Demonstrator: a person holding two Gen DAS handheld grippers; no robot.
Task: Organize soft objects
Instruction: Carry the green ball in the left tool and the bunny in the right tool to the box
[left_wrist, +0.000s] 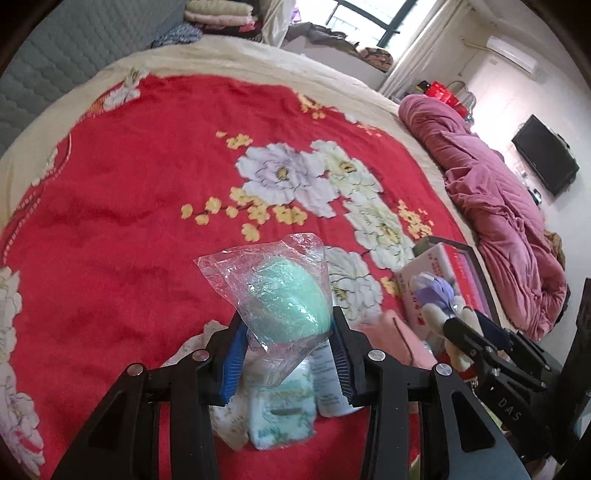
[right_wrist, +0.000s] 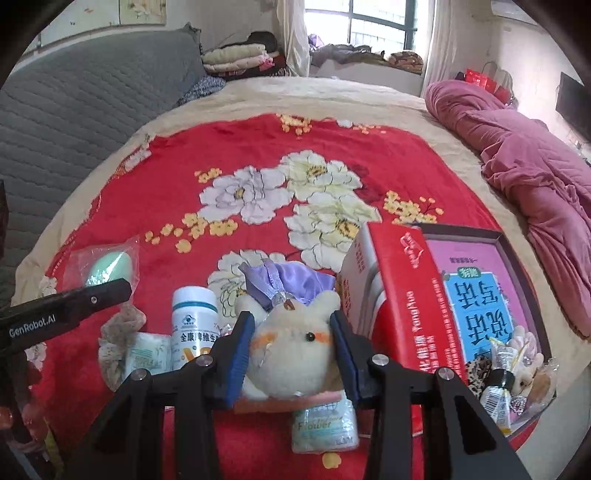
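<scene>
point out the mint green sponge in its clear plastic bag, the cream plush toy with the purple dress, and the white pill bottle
mint green sponge in clear plastic bag (left_wrist: 286, 295), left wrist view, middle of the sponge
cream plush toy with purple dress (right_wrist: 295, 343), right wrist view, its face
white pill bottle (right_wrist: 195, 317), right wrist view, upper label

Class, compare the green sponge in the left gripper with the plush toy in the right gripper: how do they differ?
The green sponge is sealed in a clear crinkled bag; the plush toy is bare. The sponge is a plain, smooth egg shape; the toy is cream and fuzzy, with a face and a purple dress. Both are soft things held off the red blanket, one between the left gripper fingers, one between the right gripper fingers.
</scene>
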